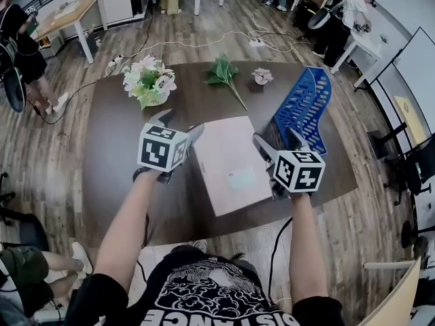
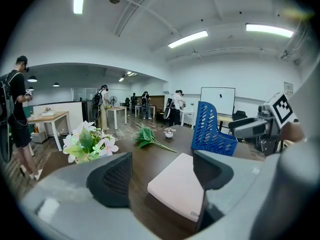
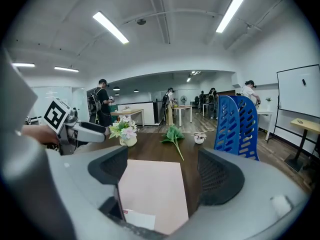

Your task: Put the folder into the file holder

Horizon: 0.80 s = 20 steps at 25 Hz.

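The left tongs point(image 1: 180, 125) and right tongs point(image 1: 279, 141) are hanging spread apart and empty beside the flat folder point(image 1: 231, 163), which is risking sliding along the surface point(image 1: 115, 148) if nudged

1. The folder point(image 1: 230, 161) is pale pink and closed. It lies flat on the dark tabletop point(image 1: 112, 138), midway along the near edge and slightly askew, with a white label point(image 1: 242, 179) toward its near end.
2. The file holder point(image 1: 304, 106) is blue perforated plastic. It stands upright by the tabletop's right edge, toward the far right corner, near the folder but not touching it.
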### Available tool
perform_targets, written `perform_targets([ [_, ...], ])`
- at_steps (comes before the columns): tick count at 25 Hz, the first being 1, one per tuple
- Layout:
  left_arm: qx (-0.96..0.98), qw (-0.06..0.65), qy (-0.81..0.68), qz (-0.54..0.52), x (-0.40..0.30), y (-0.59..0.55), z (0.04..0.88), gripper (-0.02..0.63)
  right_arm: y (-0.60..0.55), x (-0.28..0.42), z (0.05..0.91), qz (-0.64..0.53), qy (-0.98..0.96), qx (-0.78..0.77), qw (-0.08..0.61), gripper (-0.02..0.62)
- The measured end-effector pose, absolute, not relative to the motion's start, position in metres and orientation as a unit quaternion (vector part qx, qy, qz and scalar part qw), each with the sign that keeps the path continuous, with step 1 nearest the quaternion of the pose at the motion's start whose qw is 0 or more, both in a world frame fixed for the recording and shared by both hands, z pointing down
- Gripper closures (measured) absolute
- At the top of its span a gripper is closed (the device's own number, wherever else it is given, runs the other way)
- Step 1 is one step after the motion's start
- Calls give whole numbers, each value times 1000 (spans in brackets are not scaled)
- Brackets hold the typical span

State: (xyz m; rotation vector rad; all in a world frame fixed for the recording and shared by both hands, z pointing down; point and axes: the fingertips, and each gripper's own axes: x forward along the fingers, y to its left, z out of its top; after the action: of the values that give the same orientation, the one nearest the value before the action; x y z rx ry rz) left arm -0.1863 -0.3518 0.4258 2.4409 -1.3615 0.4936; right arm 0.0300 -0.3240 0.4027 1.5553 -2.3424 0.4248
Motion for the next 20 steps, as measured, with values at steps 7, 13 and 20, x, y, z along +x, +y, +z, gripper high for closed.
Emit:
perform_targets([
  [7, 835, 160, -496, 178, -185, -356, 436, 224, -343, 31, 421, 153, -833, 506, 164, 167],
  [13, 809, 186, -528, 181, -181, -354, 449, 224, -361, 35, 446, 171, -854, 457, 180, 167],
  [20, 765, 244, -568, 183, -176, -351, 478, 224, -376, 42, 484, 210, -870, 398, 201, 167],
])
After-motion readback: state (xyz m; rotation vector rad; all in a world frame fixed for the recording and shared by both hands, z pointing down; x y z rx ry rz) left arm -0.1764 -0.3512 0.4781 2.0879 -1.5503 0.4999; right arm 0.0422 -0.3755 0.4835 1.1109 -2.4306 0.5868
